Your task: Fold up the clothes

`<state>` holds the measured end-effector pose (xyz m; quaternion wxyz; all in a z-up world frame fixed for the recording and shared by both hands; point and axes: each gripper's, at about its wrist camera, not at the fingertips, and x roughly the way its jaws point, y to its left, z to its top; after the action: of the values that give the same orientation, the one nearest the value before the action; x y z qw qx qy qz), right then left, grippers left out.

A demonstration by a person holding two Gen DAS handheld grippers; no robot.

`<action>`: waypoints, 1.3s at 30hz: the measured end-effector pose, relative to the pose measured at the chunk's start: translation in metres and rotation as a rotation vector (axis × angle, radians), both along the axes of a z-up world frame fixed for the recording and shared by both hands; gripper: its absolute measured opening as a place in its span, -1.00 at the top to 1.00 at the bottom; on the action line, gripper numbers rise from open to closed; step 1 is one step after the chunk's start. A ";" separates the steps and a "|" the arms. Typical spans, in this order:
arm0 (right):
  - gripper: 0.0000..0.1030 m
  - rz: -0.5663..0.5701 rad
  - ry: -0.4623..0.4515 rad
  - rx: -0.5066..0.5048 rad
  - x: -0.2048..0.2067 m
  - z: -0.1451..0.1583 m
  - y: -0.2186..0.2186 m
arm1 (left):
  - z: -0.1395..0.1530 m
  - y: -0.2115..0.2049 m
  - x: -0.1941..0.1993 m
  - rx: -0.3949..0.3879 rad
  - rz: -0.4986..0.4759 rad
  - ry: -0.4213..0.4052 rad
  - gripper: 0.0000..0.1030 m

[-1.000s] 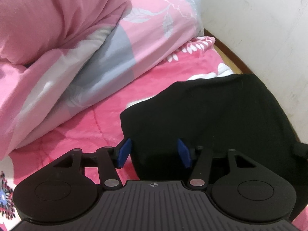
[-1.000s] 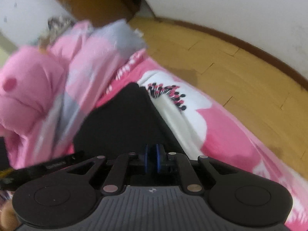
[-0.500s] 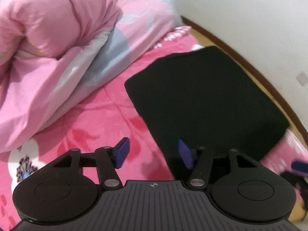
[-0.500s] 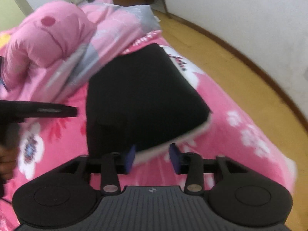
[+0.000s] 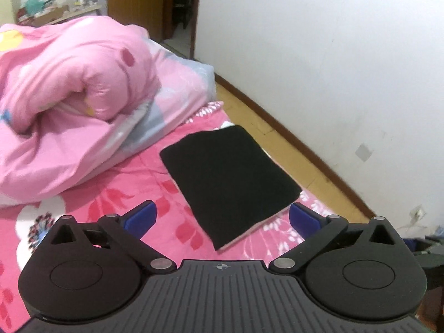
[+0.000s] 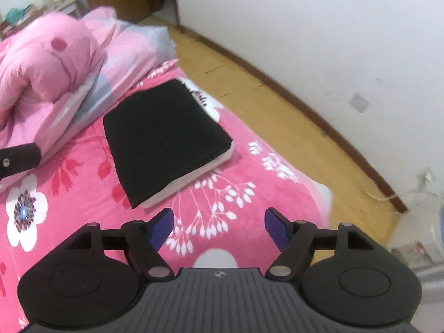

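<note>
A folded black garment (image 5: 227,177) (image 6: 163,138) lies flat as a neat rectangle on the pink flowered bedsheet (image 5: 116,194) (image 6: 236,172), with a pale lining showing along its near edge. My left gripper (image 5: 220,217) hangs well above and in front of it, its jaws opening wide, nothing between the blue pads. My right gripper (image 6: 219,227) is also raised clear of the garment, its jaws opening and empty. A black part of the left gripper (image 6: 19,156) pokes in at the left edge of the right wrist view.
A bunched pink and grey duvet (image 5: 72,94) (image 6: 55,63) lies beyond the garment. The bed's right edge drops to a wooden floor (image 5: 277,136) (image 6: 277,102) along a white wall (image 5: 333,55). A doorway (image 5: 180,2) and a cluttered shelf (image 5: 52,8) stand at the back.
Both grippers let go of the black garment, opened and drew up and back from it. The right one was shut a second ago. The garment now lies flat on the bed.
</note>
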<state>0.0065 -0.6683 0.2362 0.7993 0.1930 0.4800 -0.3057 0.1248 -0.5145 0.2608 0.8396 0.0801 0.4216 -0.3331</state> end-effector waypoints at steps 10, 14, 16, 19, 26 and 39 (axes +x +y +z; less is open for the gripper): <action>-0.91 -0.013 -0.022 -0.103 -0.022 0.111 0.092 | 0.084 0.078 -0.031 0.019 0.019 -0.043 -1.00; -0.96 -0.016 -0.022 -0.145 -0.025 0.131 0.122 | 0.099 0.101 -0.046 0.050 0.007 -0.110 -1.00; -0.97 -0.026 -0.008 -0.148 -0.028 0.134 0.133 | 0.098 0.107 -0.050 0.044 0.010 -0.094 -1.00; -0.99 -0.051 0.016 -0.149 -0.034 0.135 0.147 | 0.098 0.118 -0.055 0.035 0.016 -0.069 -1.00; -0.99 -0.139 0.069 -0.143 -0.056 0.130 0.169 | 0.090 0.124 -0.078 0.067 -0.032 -0.016 -0.99; -0.99 -0.319 0.104 -0.190 -0.106 0.133 0.151 | 0.078 0.095 -0.117 0.113 -0.190 -0.015 -0.98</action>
<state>-0.0996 -0.5168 0.3693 0.7295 0.1743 0.4530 -0.4819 0.0081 -0.4193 0.3387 0.8015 0.1693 0.4240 -0.3862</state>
